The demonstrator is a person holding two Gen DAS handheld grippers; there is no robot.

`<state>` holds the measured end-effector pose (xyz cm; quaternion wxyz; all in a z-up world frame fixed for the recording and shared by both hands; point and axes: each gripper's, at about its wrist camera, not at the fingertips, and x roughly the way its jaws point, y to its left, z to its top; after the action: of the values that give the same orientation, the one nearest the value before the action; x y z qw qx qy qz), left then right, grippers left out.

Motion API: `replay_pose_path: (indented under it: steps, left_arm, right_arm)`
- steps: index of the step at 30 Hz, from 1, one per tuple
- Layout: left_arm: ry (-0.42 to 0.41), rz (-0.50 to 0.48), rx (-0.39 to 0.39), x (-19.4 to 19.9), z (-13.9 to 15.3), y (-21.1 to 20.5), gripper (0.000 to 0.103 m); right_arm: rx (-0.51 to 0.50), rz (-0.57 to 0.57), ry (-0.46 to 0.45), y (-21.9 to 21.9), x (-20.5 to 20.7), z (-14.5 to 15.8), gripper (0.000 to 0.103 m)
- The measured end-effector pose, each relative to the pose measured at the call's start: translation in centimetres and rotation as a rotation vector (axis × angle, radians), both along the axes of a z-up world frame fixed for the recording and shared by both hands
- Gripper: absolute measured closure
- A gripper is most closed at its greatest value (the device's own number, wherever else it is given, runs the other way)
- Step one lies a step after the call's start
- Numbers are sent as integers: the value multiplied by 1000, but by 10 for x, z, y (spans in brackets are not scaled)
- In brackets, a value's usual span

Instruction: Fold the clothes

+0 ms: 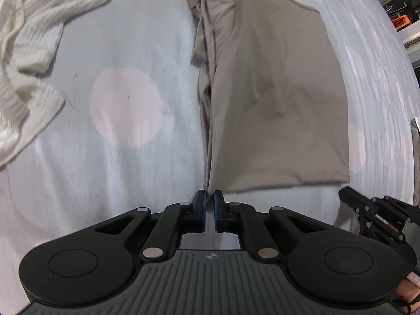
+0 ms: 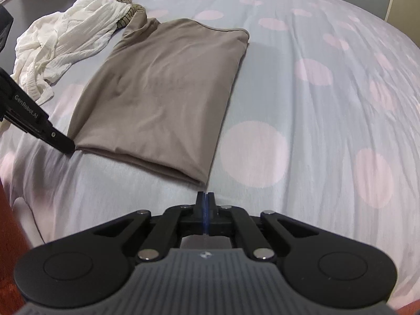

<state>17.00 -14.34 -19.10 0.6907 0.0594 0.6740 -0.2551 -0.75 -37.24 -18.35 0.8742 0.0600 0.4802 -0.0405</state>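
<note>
A taupe garment (image 1: 275,92) lies folded lengthwise on the bed; it also shows in the right wrist view (image 2: 162,86). My left gripper (image 1: 209,197) sits at its near left corner with the jaws a small gap apart and nothing between them. In the right wrist view the left gripper (image 2: 64,144) touches that corner. My right gripper (image 2: 206,197) is shut and empty, just short of the near right corner. In the left wrist view the right gripper (image 1: 346,193) is at the right edge.
A crumpled white garment (image 1: 34,47) lies to the left, also in the right wrist view (image 2: 63,39). The bed sheet (image 2: 302,105) is pale blue with pink dots. A striped item (image 2: 128,13) lies behind the white one.
</note>
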Motion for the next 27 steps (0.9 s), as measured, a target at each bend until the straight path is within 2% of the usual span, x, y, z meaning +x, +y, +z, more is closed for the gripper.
replay_pose_path:
  steps: [3, 5, 7, 8, 10, 13, 17, 24, 27]
  left_arm:
    - [-27, 35, -25, -2, 8, 9, 98]
    - [-59, 76, -83, -5, 18, 21, 96]
    - [-97, 103, -162, -8, 29, 31, 80]
    - [-114, 112, -196, -9, 32, 34, 75]
    - [-144, 143, -230, -8, 37, 39, 60]
    - [-169, 184, -241, -6, 38, 41, 59]
    - [-224, 184, -219, -4, 44, 30, 59]
    - [-341, 214, -304, 13, 45, 9, 53]
    - [-372, 218, -328, 27, 37, 0, 53]
  right_arm:
    - [18, -24, -26, -4, -6, 4, 97]
    - [37, -51, -74, -9, -11, 10, 94]
    - [57, -71, -123, -13, -16, 15, 78]
    - [67, -80, -147, -15, -18, 17, 64]
    - [89, -93, -187, -19, -21, 19, 60]
    - [120, -110, -198, -24, -18, 19, 55]
    - [160, -137, -184, -29, -9, 17, 53]
    - [216, -206, -171, -43, 8, 16, 41]
    - [212, -221, -165, -46, 14, 11, 40]
